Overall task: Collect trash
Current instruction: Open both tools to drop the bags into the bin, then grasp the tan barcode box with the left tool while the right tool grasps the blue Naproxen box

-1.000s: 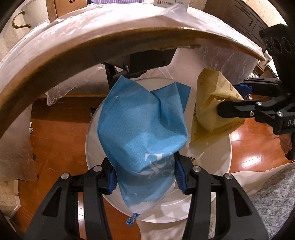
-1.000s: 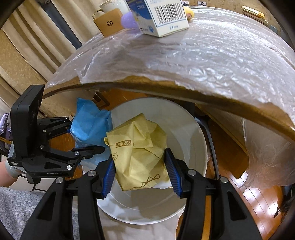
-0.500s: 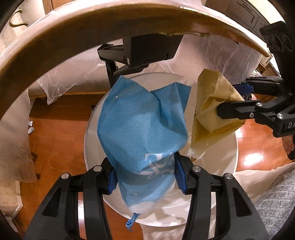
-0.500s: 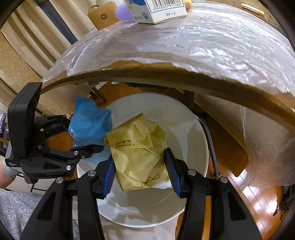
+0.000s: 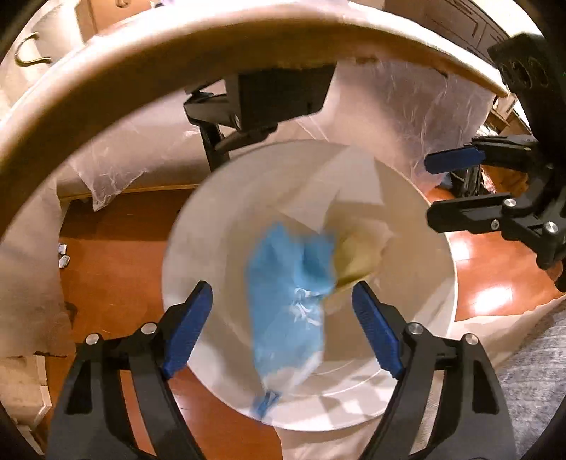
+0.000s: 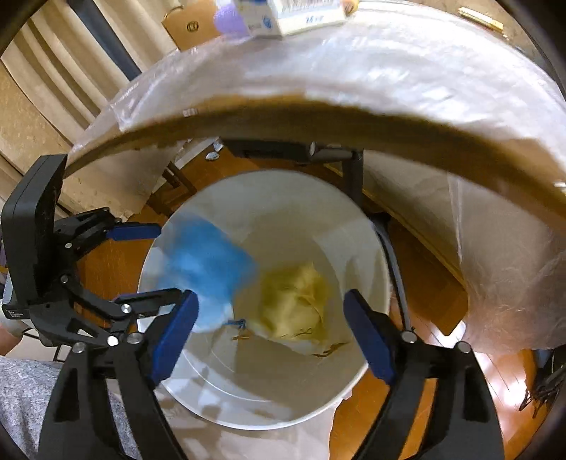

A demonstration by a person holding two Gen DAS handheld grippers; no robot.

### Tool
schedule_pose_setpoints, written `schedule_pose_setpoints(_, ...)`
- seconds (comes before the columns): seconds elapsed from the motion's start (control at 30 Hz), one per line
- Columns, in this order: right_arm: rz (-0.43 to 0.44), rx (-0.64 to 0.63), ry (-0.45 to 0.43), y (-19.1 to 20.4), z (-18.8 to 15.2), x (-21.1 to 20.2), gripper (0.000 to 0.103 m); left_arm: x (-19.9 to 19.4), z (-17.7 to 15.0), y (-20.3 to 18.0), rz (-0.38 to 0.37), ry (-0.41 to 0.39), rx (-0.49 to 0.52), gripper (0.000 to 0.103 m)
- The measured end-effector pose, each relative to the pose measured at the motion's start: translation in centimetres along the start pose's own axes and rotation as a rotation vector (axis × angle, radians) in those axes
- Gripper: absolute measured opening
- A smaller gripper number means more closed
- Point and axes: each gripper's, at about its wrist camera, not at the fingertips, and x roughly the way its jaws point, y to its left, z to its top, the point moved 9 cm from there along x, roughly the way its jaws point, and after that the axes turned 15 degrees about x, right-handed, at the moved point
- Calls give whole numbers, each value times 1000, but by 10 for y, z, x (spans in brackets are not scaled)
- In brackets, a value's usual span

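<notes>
A white round bin stands on the wooden floor under the table edge. A crumpled blue wrapper is blurred, falling inside it. Beside it a crumpled yellow paper bag drops in as well. My left gripper hangs above the bin, jaws opening, the blue wrapper free between them without touching the pads. My right gripper also hovers above the bin, jaws opening, the yellow bag loose below them.
A table edge wrapped in clear plastic film curves over the bin. Black table-leg brackets sit behind the bin. A white carton stands on the table. Grey cloth lies at lower left.
Both grippers went from shut to wide apart. The blue wrapper left the left gripper and the yellow bag left the right gripper; both are dropping into the bin.
</notes>
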Motion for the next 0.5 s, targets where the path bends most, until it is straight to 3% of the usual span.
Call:
schedule_pose_setpoints(0.1,-11,8,-27,1,2,-22,84,-18,2,7,14,-22,-30,82)
schedule_pose_setpoints(0.23,8,-36,-168,19,22,-83,87,-86,29,18,36,-170,-54,83)
schedule_pose_setpoints(0.33,14,-101,-404,44,53,-146,99,-145,60,33,78,-343,-80,102)
schedule_pose_setpoints(0.37,17,-124,-524,53,65,-170,99,-167,71,42,125,-428,-94,102)
schedule_pose_setpoints(0.43,12,-129,-682,56,81,-195,99,-201,87,61,219,-579,-140,102)
schedule_pose_setpoints(0.47,10,-111,-746,57,92,-203,99,-206,93,70,241,-609,-174,102)
schedule_pose_setpoints(0.5,10,-88,-748,54,103,-202,99,-205,96,82,255,-602,-228,102)
